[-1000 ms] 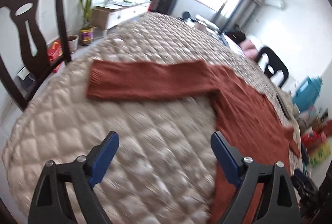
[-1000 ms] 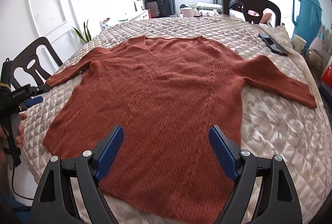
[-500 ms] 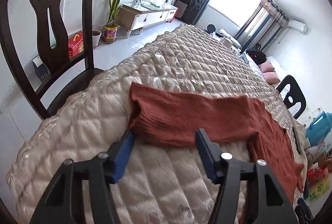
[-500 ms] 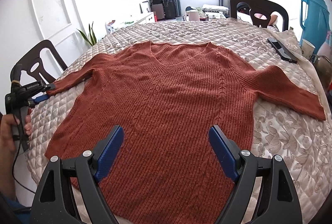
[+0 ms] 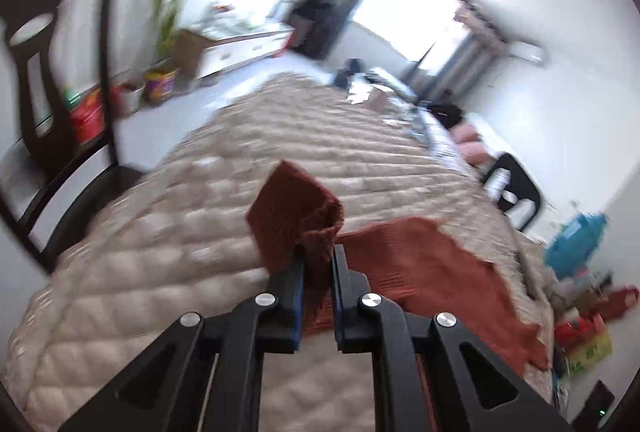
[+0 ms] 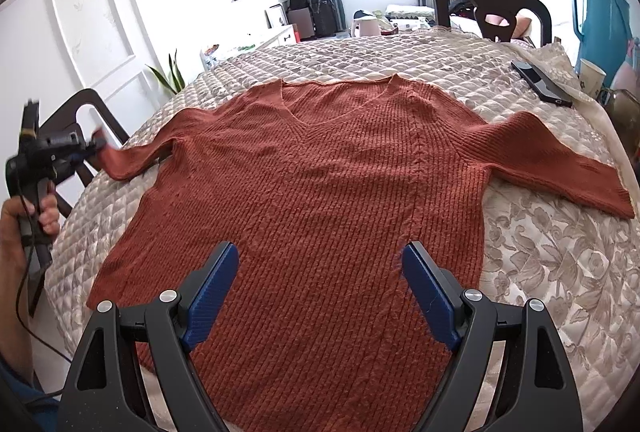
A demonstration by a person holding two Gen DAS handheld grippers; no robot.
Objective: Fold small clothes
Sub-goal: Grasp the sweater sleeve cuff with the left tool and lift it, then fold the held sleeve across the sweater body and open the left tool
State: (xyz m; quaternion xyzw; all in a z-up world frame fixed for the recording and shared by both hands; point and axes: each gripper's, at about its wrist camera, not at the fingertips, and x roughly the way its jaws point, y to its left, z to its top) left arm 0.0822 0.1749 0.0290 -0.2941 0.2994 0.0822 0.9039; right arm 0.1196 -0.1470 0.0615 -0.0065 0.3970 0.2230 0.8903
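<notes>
Left wrist, sleeve cuff [image 5: 296, 216] pinched in left tool [image 5: 318, 264]

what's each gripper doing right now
Left gripper: shut on the sweater cuff.
Right gripper: open, holding nothing, above the sweater.

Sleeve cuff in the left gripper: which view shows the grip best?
The left wrist view. The cuff fills the frame centre, bunched between the left gripper fingers, which are shut on it, though the picture is blurred. The right wrist view shows it only small and smeared at the far left edge.
</notes>
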